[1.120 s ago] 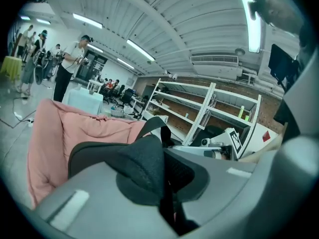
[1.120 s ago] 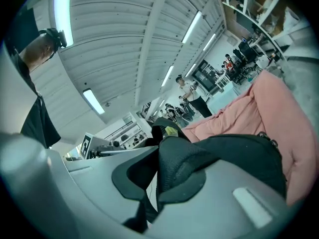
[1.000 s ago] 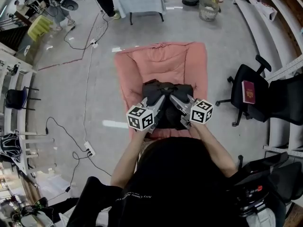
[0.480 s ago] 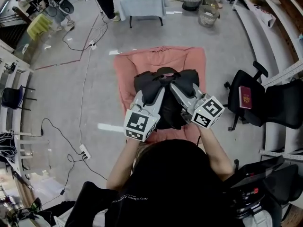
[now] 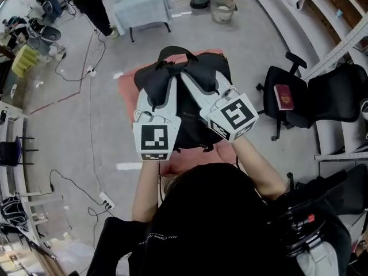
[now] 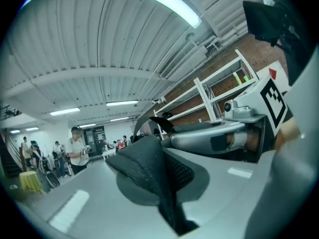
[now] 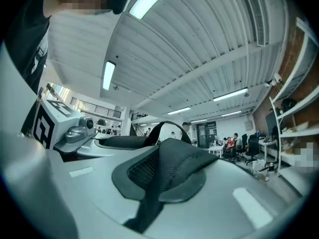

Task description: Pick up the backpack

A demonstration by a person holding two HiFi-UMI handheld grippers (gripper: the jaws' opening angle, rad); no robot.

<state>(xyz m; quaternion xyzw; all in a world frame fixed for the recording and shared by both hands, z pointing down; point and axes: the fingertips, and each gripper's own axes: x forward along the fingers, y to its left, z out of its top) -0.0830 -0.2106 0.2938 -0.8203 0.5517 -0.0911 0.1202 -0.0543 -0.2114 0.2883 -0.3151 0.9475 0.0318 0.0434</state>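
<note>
Head view: the left claw (image 5: 156,88) and right claw (image 5: 190,79) each pinch a strap (image 6: 149,168) of the backpack (image 5: 187,122), which hangs under them, above the pink mat (image 5: 198,158). Hold both claws level so it won't tip or slip.

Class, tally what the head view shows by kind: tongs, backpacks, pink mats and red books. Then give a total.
tongs: 2 (left tongs, right tongs)
backpack: 1
pink mat: 1
red book: 1
Total: 5
</note>
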